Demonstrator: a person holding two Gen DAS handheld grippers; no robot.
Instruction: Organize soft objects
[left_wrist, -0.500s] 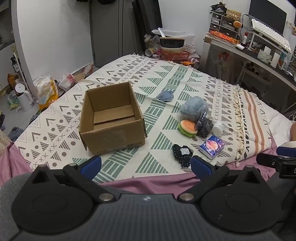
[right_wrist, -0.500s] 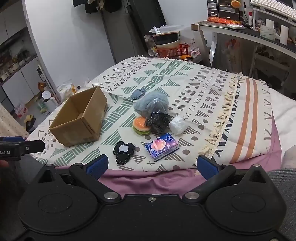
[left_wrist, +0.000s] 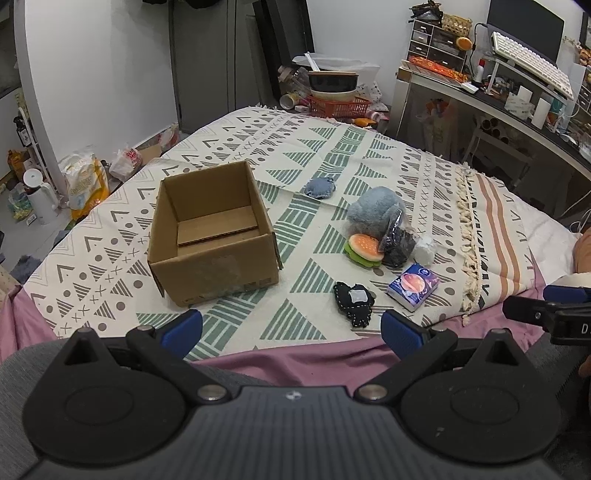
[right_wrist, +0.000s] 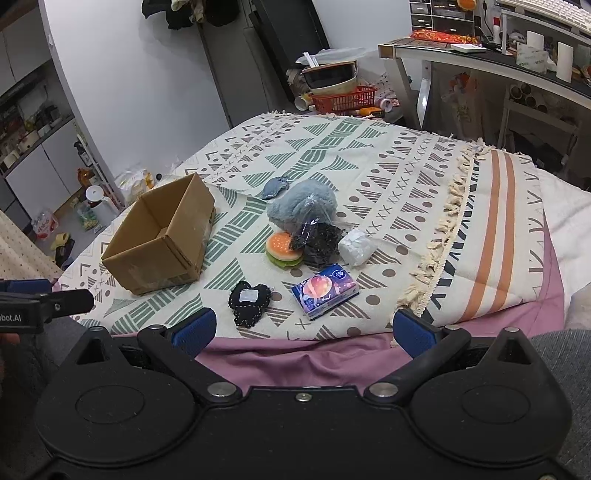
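Opening stage: both tools, left and right, hang spread wide and empty at the bed's near edge. The cardboard box holds no soft items yet (only a loose cardboard flap). Fluffy blue plush, burger-shaped cushion and black stitched pad lie beside it, perhaps felt. Next: reach and pinch the nearest.

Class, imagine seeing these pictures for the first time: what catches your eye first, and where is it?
An open cardboard box stands empty on the patterned blanket. To its right lies a cluster of soft things: a fluffy blue plush, a burger toy and a black stitched pouch nearer the bed's edge.
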